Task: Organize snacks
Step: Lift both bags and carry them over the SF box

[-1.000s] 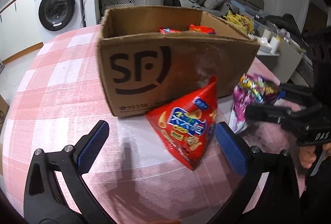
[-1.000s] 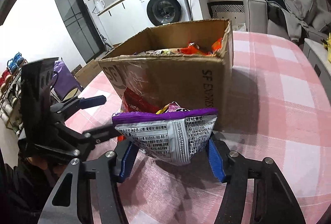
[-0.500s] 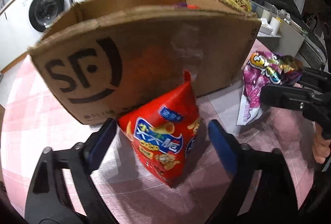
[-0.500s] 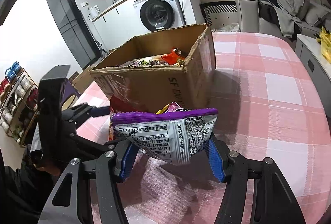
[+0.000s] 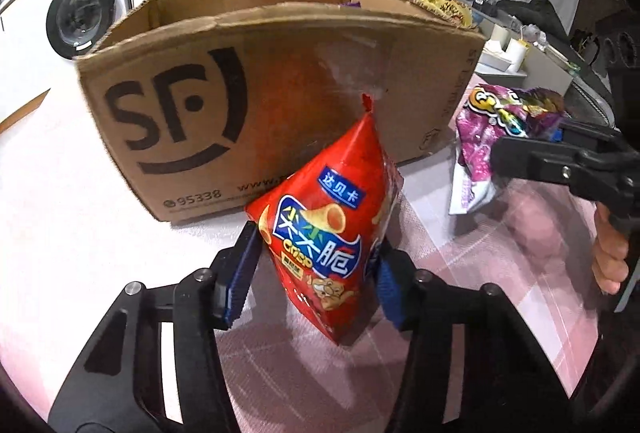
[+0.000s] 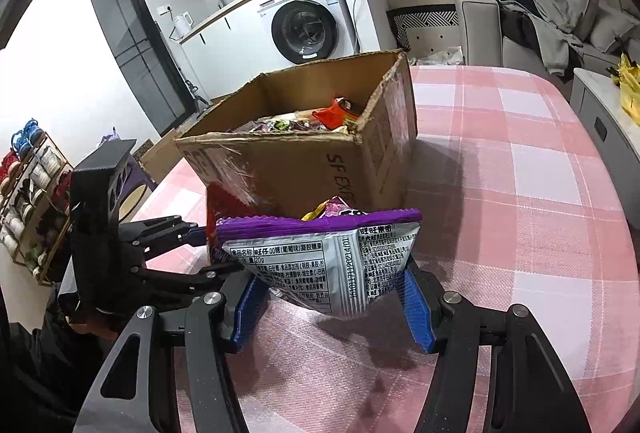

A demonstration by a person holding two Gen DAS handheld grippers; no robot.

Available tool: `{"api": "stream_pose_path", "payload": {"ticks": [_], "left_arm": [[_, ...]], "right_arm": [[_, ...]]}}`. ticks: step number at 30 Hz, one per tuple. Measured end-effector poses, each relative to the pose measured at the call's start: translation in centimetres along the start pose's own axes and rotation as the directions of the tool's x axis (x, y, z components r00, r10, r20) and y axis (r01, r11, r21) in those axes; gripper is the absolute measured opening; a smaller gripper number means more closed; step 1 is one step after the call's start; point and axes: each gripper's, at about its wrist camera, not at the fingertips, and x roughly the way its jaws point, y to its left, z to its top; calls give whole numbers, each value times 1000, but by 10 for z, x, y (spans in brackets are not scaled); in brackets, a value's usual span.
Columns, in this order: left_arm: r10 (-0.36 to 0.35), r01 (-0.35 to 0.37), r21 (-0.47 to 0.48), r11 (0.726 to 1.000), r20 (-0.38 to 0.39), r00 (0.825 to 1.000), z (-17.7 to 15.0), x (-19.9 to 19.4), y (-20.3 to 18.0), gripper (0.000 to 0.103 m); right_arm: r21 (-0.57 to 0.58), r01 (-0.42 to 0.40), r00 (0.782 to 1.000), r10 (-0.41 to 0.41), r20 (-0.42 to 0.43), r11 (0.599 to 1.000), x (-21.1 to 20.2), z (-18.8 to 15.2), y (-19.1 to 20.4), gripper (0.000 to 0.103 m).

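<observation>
Cardboard box (image 5: pixel 280 81) hiding contents, snacks (image 6: pixel 320 121) half-buried

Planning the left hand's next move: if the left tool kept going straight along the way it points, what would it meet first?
Most likely the near wall of the cardboard box, just behind the red snack bag that the left tool has just closed on. Depth is hard to judge through the fisheye, so it might meet the pink checked tablecloth first.

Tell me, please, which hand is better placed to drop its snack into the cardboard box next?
Probably right: the right gripper holds the purple packet clear of the table; the red bag looks barely lifted.
</observation>
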Motion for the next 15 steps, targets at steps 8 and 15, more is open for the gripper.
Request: {"api": "stream_pose_path", "payload": {"ticks": [8,15], "left_arm": [[-11,12,-23,1000,55,998,-9,-25,6,50],[-2,4,-21,1000,105,994,-2,-53,9,50]], "right_arm": [[-15,9,1000,-9,14,1000,-4,1,9,62],[-29,8,999,-7,37,1000,-12,3,14,62]]}}
